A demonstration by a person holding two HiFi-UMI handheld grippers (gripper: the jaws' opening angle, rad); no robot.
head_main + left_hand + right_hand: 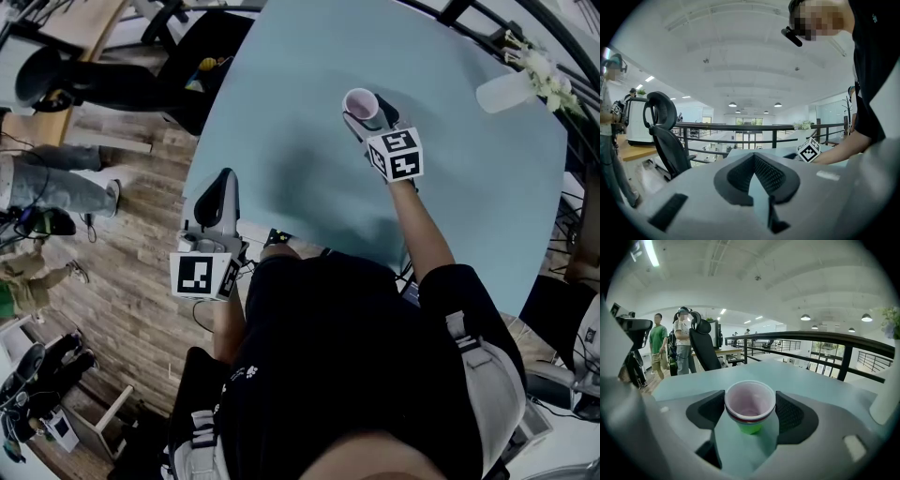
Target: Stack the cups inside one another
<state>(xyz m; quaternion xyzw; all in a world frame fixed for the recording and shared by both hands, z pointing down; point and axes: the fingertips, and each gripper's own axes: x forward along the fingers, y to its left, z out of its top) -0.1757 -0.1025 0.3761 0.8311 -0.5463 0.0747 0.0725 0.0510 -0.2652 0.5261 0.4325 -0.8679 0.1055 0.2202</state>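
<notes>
Right gripper view gives me the clearest look at the cup stack (750, 408): a pale pink cup sits innermost and uppermost with its mouth open towards the camera, a few thin rims are banded under its lip, one of them dark red, and a green cup forms the outermost bottom. The pink cup's inside looks empty to me. My right gripper (750, 414) holds this stack, with the two dark ribbed pads (710, 411) pressed against opposite sides just under the rims. From the head view the cup stack (361, 103) is over the far middle of the round pale blue table (281, 112), with the right gripper (371, 118) reaching in from the table's near side. I cannot tell whether the green base touches the table top.

My left gripper (221, 187) is at the table's near left edge, well apart from the stack, partly over the wooden floor (131, 244). Its own view shows the left gripper (753, 174) with the jaws brought together to a point and nothing between them
</notes>
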